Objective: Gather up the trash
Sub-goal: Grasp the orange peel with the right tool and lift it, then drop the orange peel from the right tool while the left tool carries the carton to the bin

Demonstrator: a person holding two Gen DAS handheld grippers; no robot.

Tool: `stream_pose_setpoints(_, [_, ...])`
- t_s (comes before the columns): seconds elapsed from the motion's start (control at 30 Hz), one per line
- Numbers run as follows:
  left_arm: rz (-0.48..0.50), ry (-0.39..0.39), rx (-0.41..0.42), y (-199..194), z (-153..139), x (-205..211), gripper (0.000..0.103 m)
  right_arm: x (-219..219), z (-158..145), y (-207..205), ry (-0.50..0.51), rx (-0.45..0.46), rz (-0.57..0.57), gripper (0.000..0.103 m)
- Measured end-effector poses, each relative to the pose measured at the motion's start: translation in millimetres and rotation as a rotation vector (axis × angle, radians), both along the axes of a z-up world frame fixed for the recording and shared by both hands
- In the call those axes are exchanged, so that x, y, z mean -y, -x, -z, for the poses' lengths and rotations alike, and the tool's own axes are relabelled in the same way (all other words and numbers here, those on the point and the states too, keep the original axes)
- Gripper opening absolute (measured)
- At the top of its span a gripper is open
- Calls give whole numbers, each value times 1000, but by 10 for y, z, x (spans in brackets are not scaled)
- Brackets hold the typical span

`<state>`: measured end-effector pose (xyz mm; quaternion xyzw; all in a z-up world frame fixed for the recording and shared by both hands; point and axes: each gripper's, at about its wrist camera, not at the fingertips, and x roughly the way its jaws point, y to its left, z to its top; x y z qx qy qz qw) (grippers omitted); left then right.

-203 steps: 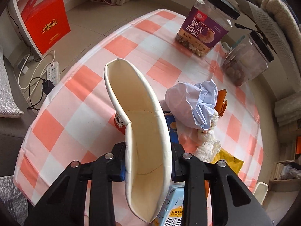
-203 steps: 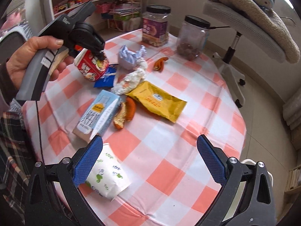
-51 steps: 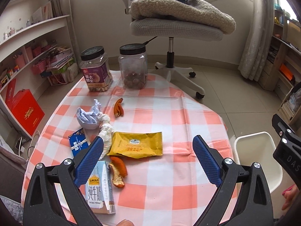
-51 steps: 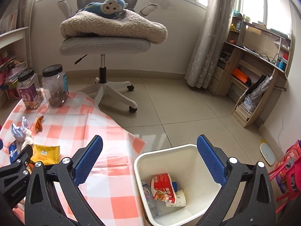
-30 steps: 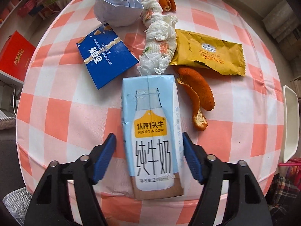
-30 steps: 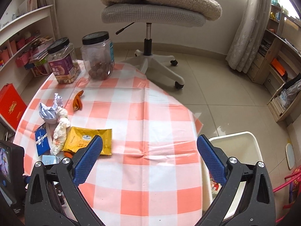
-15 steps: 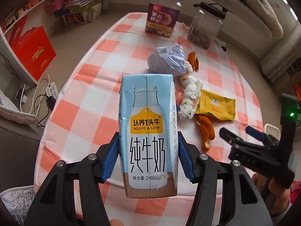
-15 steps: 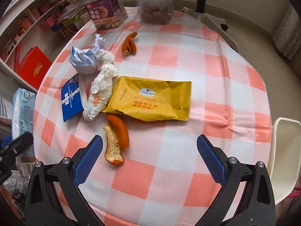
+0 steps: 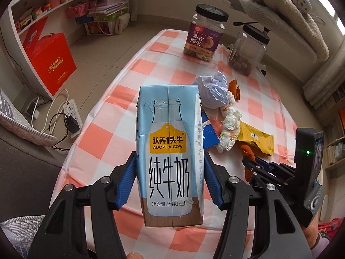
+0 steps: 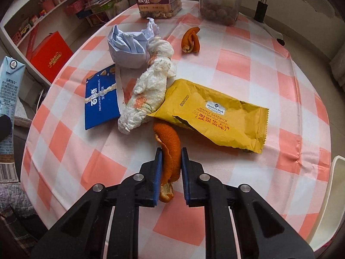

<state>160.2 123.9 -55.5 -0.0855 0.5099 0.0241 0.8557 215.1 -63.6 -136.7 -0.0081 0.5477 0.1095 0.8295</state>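
Note:
My left gripper [image 9: 170,183] is shut on a light blue milk carton [image 9: 169,151] and holds it upright above the near edge of the checked table [image 9: 133,79]. The carton also shows at the left edge of the right wrist view [image 10: 9,108]. My right gripper [image 10: 170,168] is shut on a long orange peel [image 10: 169,149] lying on the table. Beside it lie a yellow snack wrapper [image 10: 215,116], a crumpled white tissue [image 10: 151,86], a blue flat packet [image 10: 100,99], a crumpled pale blue paper [image 10: 129,47] and a second orange peel [image 10: 190,40].
Two lidded jars [image 9: 204,34] [image 9: 248,49] stand at the table's far end. A white bin rim [image 10: 327,198] shows at the right of the table. An office chair with a blanket [image 9: 280,6] stands beyond. A red box [image 9: 50,60] and a power strip [image 9: 72,114] are on the floor left.
My left gripper has closed on the milk carton and lifted it off the table. My right gripper has come down to the table and closed on the long orange peel.

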Motion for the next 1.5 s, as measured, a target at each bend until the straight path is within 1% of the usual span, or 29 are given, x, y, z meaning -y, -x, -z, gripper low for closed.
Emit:
stream_pose_setpoints(0.13, [-29, 5, 48, 20, -93, -51, 58, 44, -313, 47, -67, 76, 9, 15])
stream_pose_setpoints(0.3, [-34, -4, 163, 68, -277, -1, 58, 157, -704, 133, -132, 215, 23, 15])
stream_pose_setpoints(0.37, [-30, 4, 209, 74, -345, 38, 58, 203, -838, 183, -138, 282, 28, 15])
stream_pose_setpoints(0.43, [-23, 2, 246, 59, -395, 108, 58, 243, -942, 229, -122, 347, 26, 15])
stream_pose_setpoints(0.57, [4, 2, 273, 30, -445, 293, 58, 394, -1080, 279, -114, 413, 59, 16])
stream_pose_setpoints(0.7, [37, -9, 289, 49, -444, 483, 58, 518, -1156, 343, -85, 451, 81, 16])
stream_pose_setpoints(0.93, [80, 2, 323, 48, -488, 756, 58, 711, -1215, 443, -49, 485, 110, 16])
stream_pose_setpoints(1.33, [157, 11, 347, 48, -514, 1167, 58, 1146, -1305, 592, -17, 512, 193, 16])
stream_pose_setpoints(1.5, [182, 14, 355, 57, -518, 1321, 58, 1340, -1295, 644, 3, 506, 232, 16])
